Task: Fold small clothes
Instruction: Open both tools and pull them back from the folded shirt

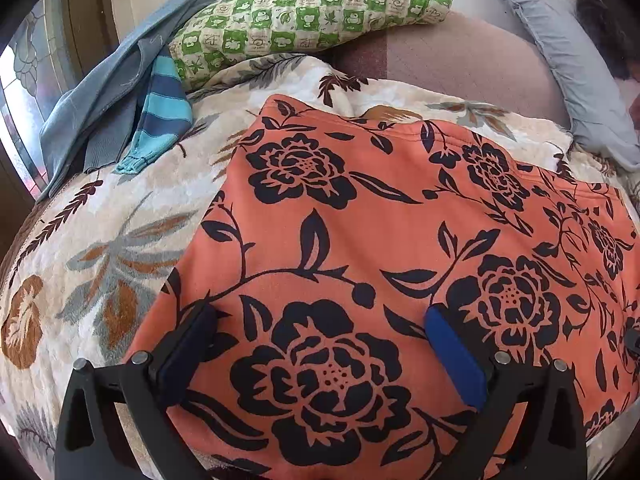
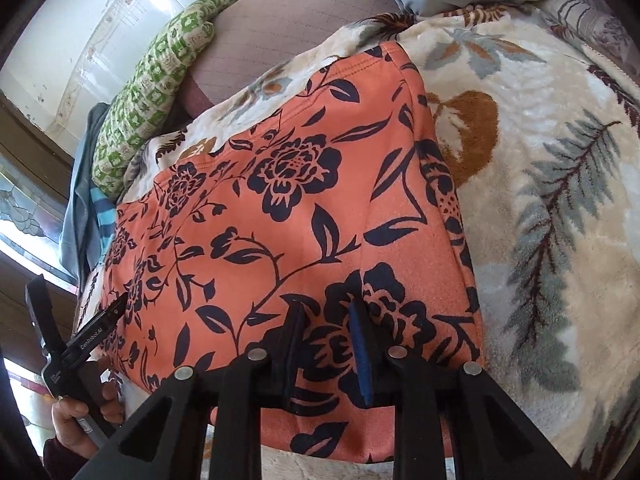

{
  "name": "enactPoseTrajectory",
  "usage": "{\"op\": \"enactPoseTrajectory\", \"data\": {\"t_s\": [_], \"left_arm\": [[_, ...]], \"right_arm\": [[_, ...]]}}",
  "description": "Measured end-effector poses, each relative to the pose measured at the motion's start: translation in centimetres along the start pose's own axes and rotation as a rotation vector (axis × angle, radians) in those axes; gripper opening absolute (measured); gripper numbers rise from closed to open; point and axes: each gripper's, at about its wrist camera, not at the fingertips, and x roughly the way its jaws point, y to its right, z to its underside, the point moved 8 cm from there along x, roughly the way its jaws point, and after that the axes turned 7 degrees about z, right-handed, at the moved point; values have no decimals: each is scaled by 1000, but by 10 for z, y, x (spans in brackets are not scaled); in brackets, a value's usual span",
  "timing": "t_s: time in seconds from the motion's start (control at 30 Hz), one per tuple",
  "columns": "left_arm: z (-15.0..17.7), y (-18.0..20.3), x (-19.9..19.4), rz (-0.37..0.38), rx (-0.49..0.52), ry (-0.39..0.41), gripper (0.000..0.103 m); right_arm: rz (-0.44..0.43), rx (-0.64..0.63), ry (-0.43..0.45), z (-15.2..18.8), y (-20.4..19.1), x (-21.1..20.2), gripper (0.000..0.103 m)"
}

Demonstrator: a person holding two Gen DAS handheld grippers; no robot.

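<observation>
An orange garment with black flowers (image 1: 360,220) lies spread flat on a cream floral blanket (image 1: 100,240); it also shows in the right wrist view (image 2: 280,220). My left gripper (image 1: 320,316) is open, its jaws wide apart just above the garment's near part, holding nothing. My right gripper (image 2: 326,312) has its jaws partly open, a narrow gap between them, over the garment's near edge, and I cannot tell whether any cloth is caught. The left gripper (image 2: 116,308) shows at the garment's left edge in the right wrist view, held by a hand.
A grey-blue garment (image 1: 100,96) and a blue striped one (image 1: 164,108) lie at the far left. A green checked pillow (image 1: 312,12) and a grey pillow (image 1: 560,60) lie at the back on a mauve sheet (image 1: 460,56). The blanket (image 2: 560,200) stretches right of the garment.
</observation>
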Motion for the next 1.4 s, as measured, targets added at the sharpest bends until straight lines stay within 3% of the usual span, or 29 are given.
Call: {"op": "enactPoseTrajectory", "data": {"t_s": [0.1, 0.2, 0.3, 0.43, 0.5, 0.53, 0.57, 0.63, 0.67, 0.8, 0.93, 1.07, 1.4], "left_arm": [[6, 0, -18, -34, -3, 13, 103], [17, 5, -52, -71, -19, 102, 103], [38, 20, -75, -104, 61, 147, 103], [56, 26, -63, -127, 134, 59, 103], [59, 16, -59, -130, 81, 33, 103], [62, 11, -57, -109, 43, 17, 103], [67, 8, -54, -80, 3, -10, 103], [81, 3, -43, -6, -78, -79, 103], [82, 2, -45, 9, -85, -52, 103], [91, 9, -50, -25, -20, -51, 103], [97, 11, -60, -42, 7, -88, 103], [93, 12, -86, -76, 56, -24, 103], [59, 50, -177, 12, 139, 189, 103]], "right_arm": [[-6, -3, 3, -1, -1, 2, 27], [17, -18, 18, -1, -2, -3, 27], [43, -28, 48, -4, -9, -13, 27], [-4, -37, 124, -10, -21, -33, 27], [26, -25, 64, -5, -15, -21, 27], [45, -18, -10, 3, -9, -7, 27], [36, -19, -27, 6, -7, -1, 28], [38, -46, 14, 3, -12, -11, 27], [51, -64, 28, 4, -13, -15, 27], [37, -45, 98, 4, -15, -37, 27], [33, -112, 249, 2, -28, -78, 27], [-3, -156, 359, 11, -38, -117, 27], [-37, -212, 469, 46, -45, -168, 27]]}}
